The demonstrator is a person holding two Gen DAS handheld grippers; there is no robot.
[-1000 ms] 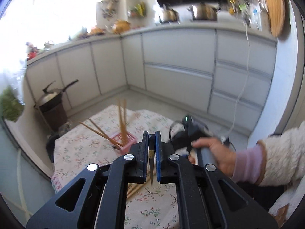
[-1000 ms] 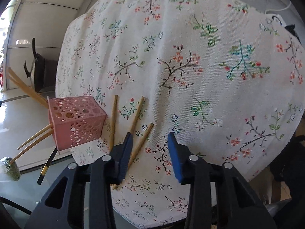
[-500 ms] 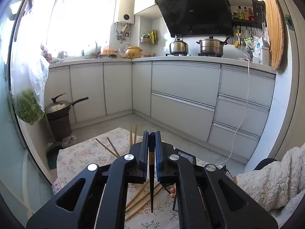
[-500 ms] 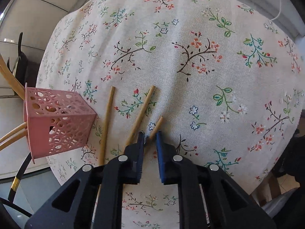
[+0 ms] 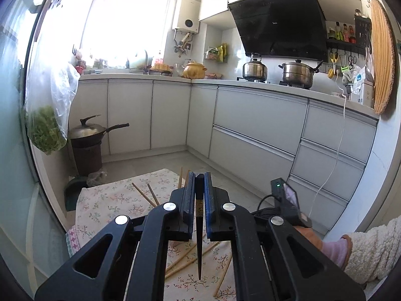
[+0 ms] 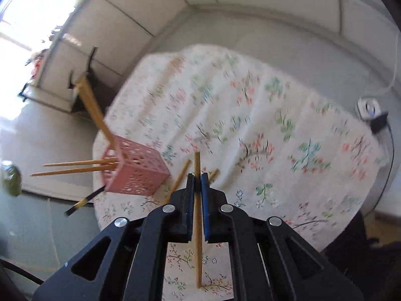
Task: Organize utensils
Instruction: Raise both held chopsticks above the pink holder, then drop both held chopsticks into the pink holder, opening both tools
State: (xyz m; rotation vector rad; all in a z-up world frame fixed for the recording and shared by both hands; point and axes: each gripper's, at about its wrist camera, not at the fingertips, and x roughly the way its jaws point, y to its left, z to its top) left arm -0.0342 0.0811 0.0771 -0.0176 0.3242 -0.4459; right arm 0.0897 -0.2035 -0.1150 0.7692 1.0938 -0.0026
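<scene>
My left gripper (image 5: 199, 178) is shut on a dark chopstick (image 5: 199, 245) that points down over the floral tablecloth (image 5: 112, 200). My right gripper (image 6: 197, 178) is shut on a wooden chopstick (image 6: 198, 225), lifted off the cloth and held nearly upright. The pink lattice holder (image 6: 135, 173) stands left of the right gripper with several wooden chopsticks (image 6: 80, 166) and one dark chopstick (image 6: 84, 202) sticking out. Loose wooden chopsticks (image 6: 179, 179) lie on the cloth beside the holder; more loose chopsticks (image 5: 185, 263) show under the left gripper.
The small table with the floral tablecloth (image 6: 275, 125) drops to the kitchen floor on all sides. A wok on a stand (image 5: 86, 135) is beyond the table's far left. White cabinets (image 5: 250, 125) line the back. The person's hand and sleeve (image 5: 363, 248) are at the right.
My right gripper closed on a wooden chopstick on the cloth and lifted it, tilting up. My left gripper tilted up toward the kitchen, still holding the dark chopstick.
</scene>
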